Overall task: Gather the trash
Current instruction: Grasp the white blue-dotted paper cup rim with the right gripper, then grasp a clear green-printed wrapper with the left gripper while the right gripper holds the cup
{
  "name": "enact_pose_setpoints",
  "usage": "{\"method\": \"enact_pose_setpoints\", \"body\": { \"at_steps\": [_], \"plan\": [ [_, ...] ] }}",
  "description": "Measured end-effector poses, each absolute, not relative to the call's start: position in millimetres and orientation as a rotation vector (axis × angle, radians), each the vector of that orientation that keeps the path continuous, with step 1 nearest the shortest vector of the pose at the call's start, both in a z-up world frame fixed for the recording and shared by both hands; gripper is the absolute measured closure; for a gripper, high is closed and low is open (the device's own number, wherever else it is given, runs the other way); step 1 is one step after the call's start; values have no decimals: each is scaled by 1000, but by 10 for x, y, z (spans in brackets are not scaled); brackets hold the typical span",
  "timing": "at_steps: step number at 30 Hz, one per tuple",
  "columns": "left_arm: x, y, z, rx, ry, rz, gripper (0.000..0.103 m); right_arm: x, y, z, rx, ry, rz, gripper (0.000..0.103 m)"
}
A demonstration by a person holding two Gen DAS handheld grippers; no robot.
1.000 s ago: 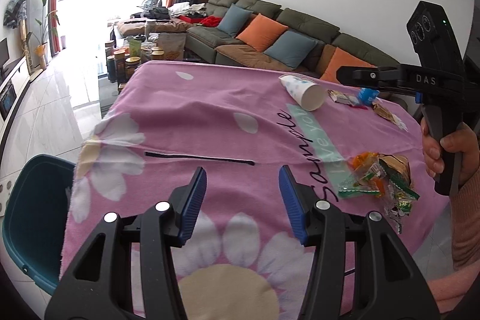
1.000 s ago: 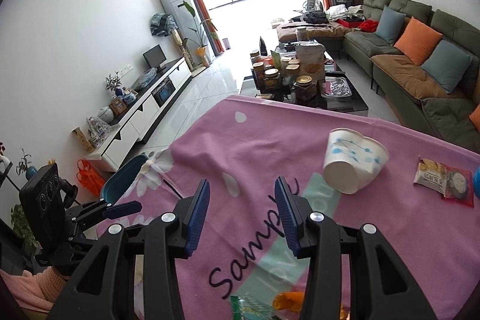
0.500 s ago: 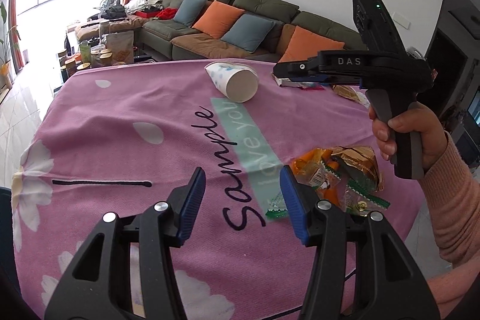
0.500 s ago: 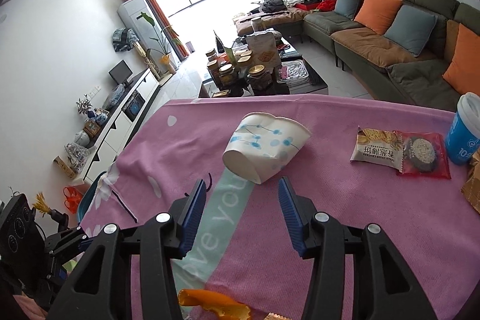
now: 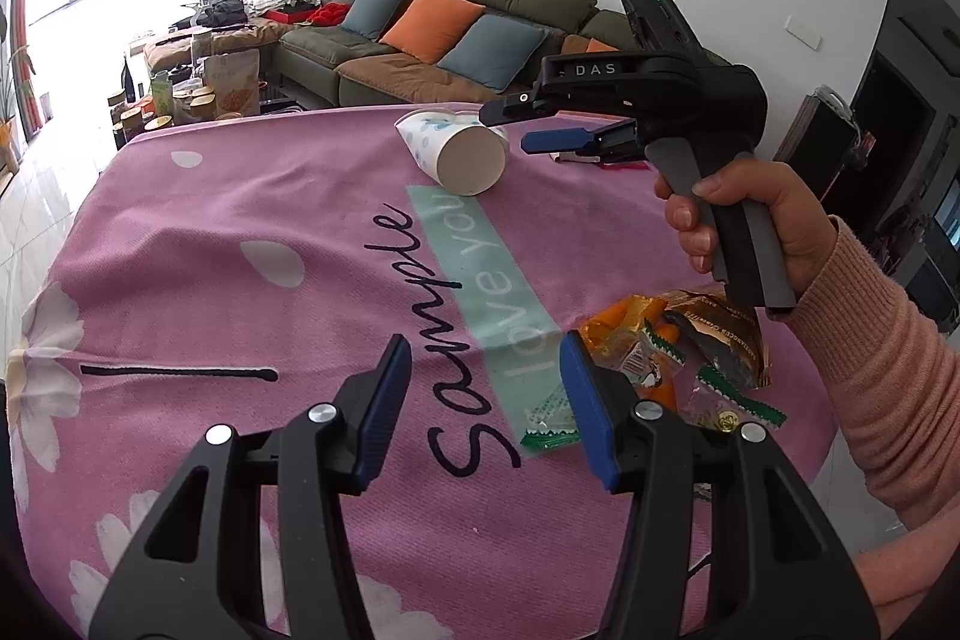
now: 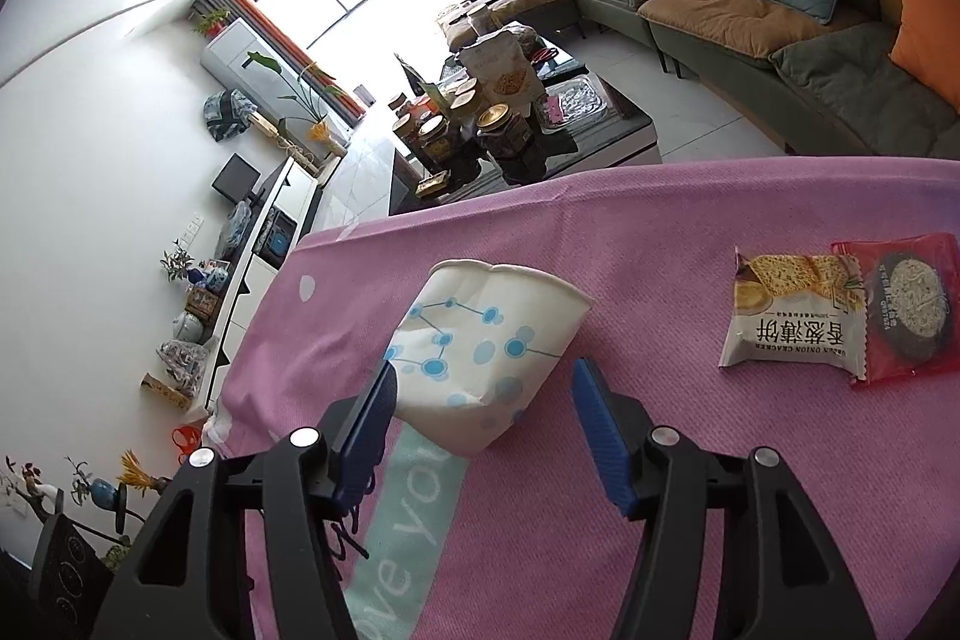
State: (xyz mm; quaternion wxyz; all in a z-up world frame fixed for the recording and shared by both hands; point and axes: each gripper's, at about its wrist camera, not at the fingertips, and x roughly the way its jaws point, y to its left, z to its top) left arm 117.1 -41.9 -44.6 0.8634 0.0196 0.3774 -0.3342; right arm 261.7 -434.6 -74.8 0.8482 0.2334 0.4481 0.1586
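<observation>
Right wrist view: right gripper (image 6: 480,424) opening around tipped paper cup (image 6: 486,346).

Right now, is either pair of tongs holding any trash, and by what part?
No. The right tongs are opening around the tipped paper cup without gripping it; the left tongs hang open over the tablecloth.

Left claw (image 5: 480,400) hangs open and empty above the pink-clothed counter (image 5: 240,232). Right claw (image 5: 510,124), jaws opening, sits just beside a tipped paper cup (image 5: 456,148). Wrappers (image 5: 678,364) lie near the counter's right edge.
</observation>
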Motion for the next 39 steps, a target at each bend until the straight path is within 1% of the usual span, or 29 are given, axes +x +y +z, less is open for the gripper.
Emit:
{"method": "enact_pose_setpoints", "body": {
  "at_steps": [7,8,9,10,11,12,14,18,27,32,37,39],
  "plan": [
    [1229,-385,-478,34,804,-693,52,2761,-4305,-908,588,989,391,40],
    [1228,-378,-480,34,805,-691,52,2764,-4286,-916,590,988,404,44],
    [1233,-368,-484,31,806,-690,52,2760,-4265,-917,588,981,419,51],
    [1238,-356,-487,27,808,-693,52,2755,-4249,-906,585,973,435,55],
    [1244,-348,-488,25,809,-694,52,2747,-4225,-893,580,968,447,62],
    [1247,-336,-489,23,810,-695,52,2745,-4207,-864,574,960,457,73],
    [1242,-327,-484,16,811,-707,52,2725,-4154,-794,540,945,462,79],
    [1186,-337,-483,18,815,-774,52,2627,-4097,-670,470,906,457,85],
    [887,-577,-565,142,815,-940,52,2258,-4233,-491,437,825,449,85],
    [973,-618,-670,149,861,-916,52,2108,-4285,-453,442,808,449,85],
    [969,-659,-668,154,861,-912,52,2028,-4297,-488,449,806,447,85],
    [981,-701,-672,147,877,-913,55,1990,-4313,-514,455,807,446,85]
  ]
}}
